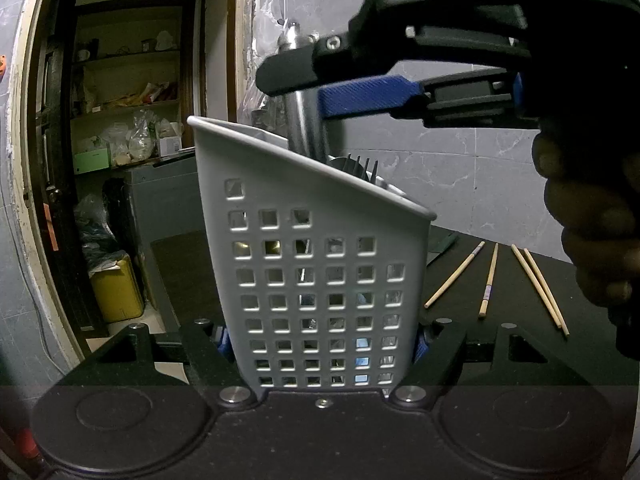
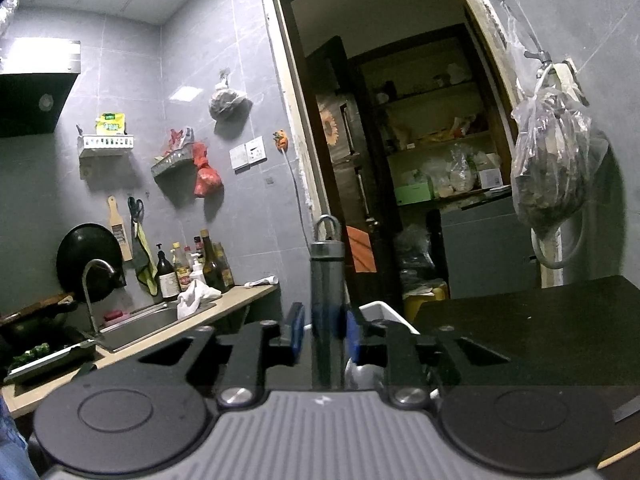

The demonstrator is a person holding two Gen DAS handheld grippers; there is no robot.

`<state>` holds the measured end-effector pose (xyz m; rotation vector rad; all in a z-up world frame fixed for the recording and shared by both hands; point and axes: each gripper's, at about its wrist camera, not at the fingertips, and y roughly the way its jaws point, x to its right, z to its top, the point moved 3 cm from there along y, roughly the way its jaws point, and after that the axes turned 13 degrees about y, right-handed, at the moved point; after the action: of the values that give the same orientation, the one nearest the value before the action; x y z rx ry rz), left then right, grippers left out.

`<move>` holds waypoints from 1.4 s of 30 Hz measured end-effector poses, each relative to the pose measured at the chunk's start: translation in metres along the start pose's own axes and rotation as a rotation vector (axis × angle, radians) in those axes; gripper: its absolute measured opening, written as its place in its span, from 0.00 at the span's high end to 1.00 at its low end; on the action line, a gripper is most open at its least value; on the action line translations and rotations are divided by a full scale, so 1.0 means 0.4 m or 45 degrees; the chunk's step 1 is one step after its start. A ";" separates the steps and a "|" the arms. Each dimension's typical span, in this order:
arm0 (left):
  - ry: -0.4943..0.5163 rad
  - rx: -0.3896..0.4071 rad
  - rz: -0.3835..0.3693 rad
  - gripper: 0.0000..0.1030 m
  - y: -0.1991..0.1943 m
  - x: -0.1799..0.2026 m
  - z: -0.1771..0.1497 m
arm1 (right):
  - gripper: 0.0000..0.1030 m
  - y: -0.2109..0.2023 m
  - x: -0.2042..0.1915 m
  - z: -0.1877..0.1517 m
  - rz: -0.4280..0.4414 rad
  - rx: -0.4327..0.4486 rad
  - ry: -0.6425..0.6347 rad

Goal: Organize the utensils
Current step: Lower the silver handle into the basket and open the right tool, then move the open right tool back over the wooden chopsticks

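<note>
A home kitchen: a sink with a curved tap sits in a pale worktop, beside sauce bottles against grey wall tiles. A range hood hangs above, and an open doorway shows pantry shelves crowded with bags

The left gripper clamps a grey perforated utensil holder on the dark surface, where four wooden chopsticks lie beside it, while the right gripper straddles a steel handle standing in the holder.
</note>
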<state>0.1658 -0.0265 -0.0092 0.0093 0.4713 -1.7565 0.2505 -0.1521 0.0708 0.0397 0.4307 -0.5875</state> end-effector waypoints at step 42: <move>-0.002 0.001 -0.008 0.26 0.008 -0.001 0.002 | 0.00 -0.315 0.428 -0.141 -1.196 -0.045 0.458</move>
<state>0.1690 -0.0270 -0.0091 0.0067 0.4701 -1.7625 0.2880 -0.3386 -0.0390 -0.1000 0.8144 -1.5093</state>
